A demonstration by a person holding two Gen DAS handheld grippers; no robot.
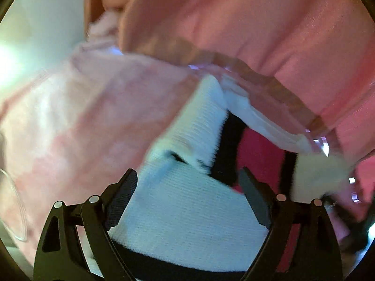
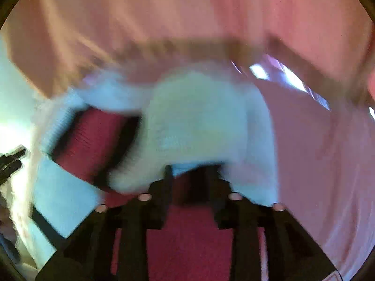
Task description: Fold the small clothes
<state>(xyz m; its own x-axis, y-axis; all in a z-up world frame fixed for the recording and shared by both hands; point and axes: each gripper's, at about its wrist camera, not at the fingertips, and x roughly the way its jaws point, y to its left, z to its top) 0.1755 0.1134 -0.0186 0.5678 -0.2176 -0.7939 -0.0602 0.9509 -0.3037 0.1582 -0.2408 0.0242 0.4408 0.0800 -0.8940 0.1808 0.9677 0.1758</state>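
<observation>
- The left gripper (image 1: 189,182) stands wide open, its jaws straddling a white knitted garment (image 1: 187,215) with black trim that lies just ahead of and beneath them; the pads do not press on it.
- The right gripper (image 2: 192,175) has its jaws partly drawn in; the view is blurred, and the white knit (image 2: 206,121) sits right at the fingertips, so I cannot tell whether the pads pinch it.
- A dark red part of the garment (image 2: 93,138) shows beyond the white, left of the right gripper.
- The knit looks light, soft and limp, likely stretchy; it should sag and drag, not slip. The black-edged hem or a corner seems the best hold.
- A pink blanket (image 1: 70,117) lies under the garment, with a larger pink cloth (image 1: 257,23) bunched beyond.
- That bunched cloth crowds the far side; the pale open area (image 1: 35,23) lies to the left gripper's left.
</observation>
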